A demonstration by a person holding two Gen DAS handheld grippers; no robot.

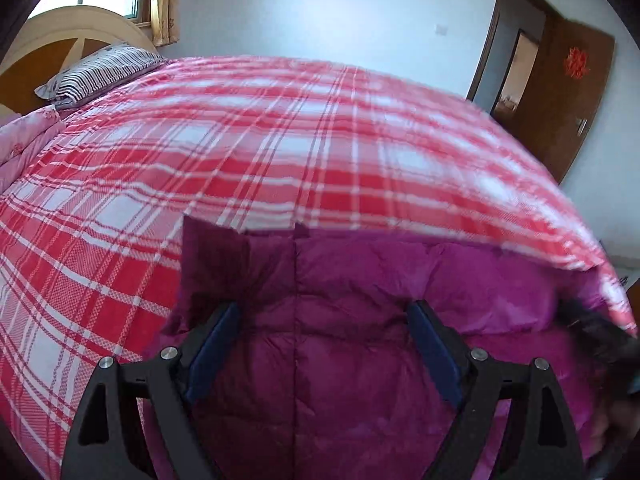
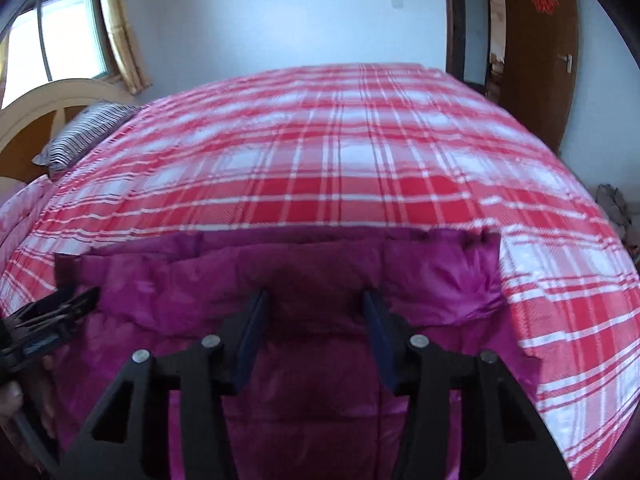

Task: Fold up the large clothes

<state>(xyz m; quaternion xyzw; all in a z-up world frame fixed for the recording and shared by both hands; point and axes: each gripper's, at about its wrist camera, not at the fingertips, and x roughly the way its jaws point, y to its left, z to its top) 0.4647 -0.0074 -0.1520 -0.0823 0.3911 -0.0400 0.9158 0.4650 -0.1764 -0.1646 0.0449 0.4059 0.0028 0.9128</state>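
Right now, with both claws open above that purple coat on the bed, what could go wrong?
1. The coat is puffy and looks slick; the open right gripper could pinch only the top layer, so a fold might slide apart.
2. The left gripper is open close beside the right one; the two could bump while reaching.
3. The coat lies near the edge of the plaid blanket; a tug could catch the blanket too, or drag the coat off.

The magenta jacket runs off the bottom edge (right gripper blurred).
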